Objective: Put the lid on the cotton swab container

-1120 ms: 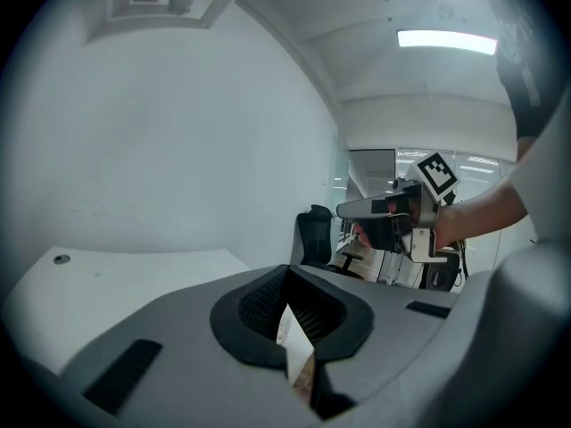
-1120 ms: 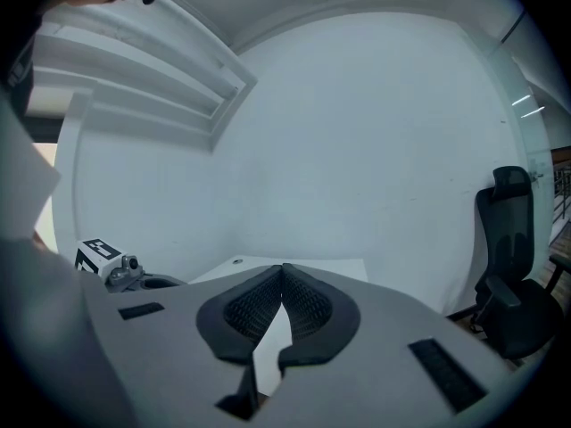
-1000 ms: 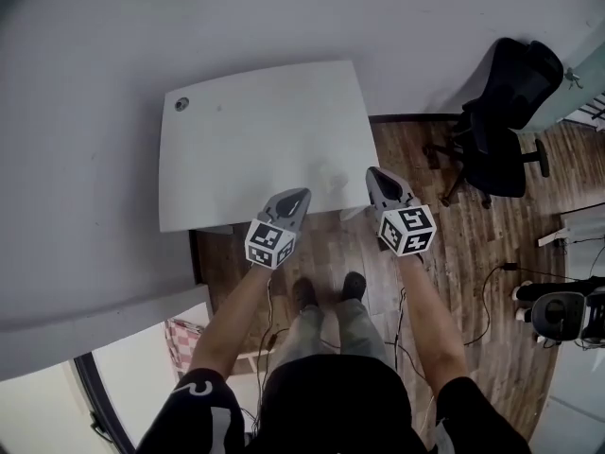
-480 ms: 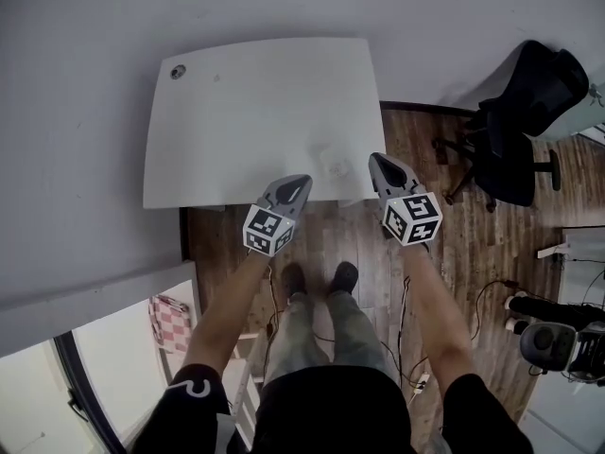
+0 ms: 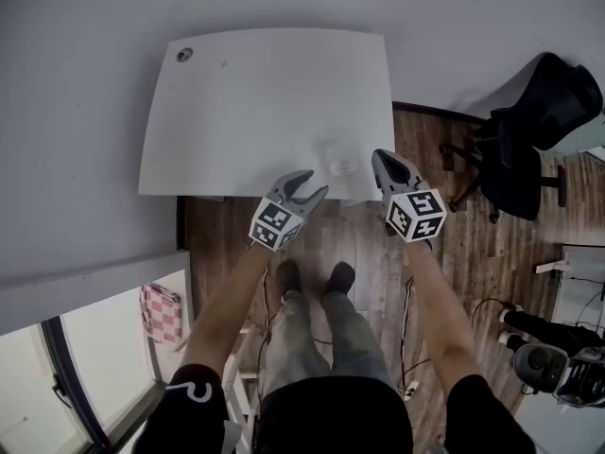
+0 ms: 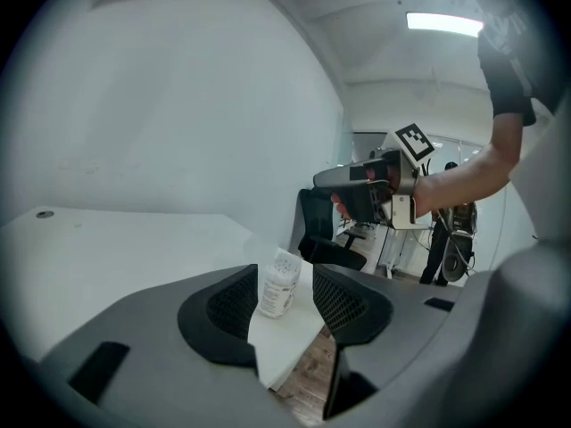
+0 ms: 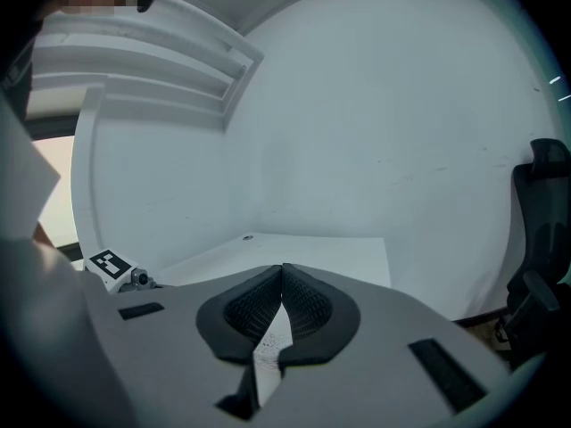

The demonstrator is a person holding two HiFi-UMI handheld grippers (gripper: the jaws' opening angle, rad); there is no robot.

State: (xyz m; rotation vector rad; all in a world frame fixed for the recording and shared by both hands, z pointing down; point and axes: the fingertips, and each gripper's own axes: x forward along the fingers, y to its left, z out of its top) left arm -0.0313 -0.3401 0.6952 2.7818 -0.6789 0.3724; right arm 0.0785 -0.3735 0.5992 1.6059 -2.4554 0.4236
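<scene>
Looking along your left gripper (image 5: 315, 183), you have the cotton swab container (image 6: 278, 283) upright straight ahead, framed in the gap between the jaws but untouched by them. It stands on the table (image 5: 246, 102), close to the edge nearest you. This hand seems the nearer and better lined up. Its jaws have just been opening; they are spread wide and grip nothing. Your right gripper (image 5: 381, 161) hangs just right of the container, jaws pressed together and empty. The lid I cannot pick out for certain.

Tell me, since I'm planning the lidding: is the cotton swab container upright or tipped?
Upright: the cotton swab container stands on its base near the edge of the table.
</scene>
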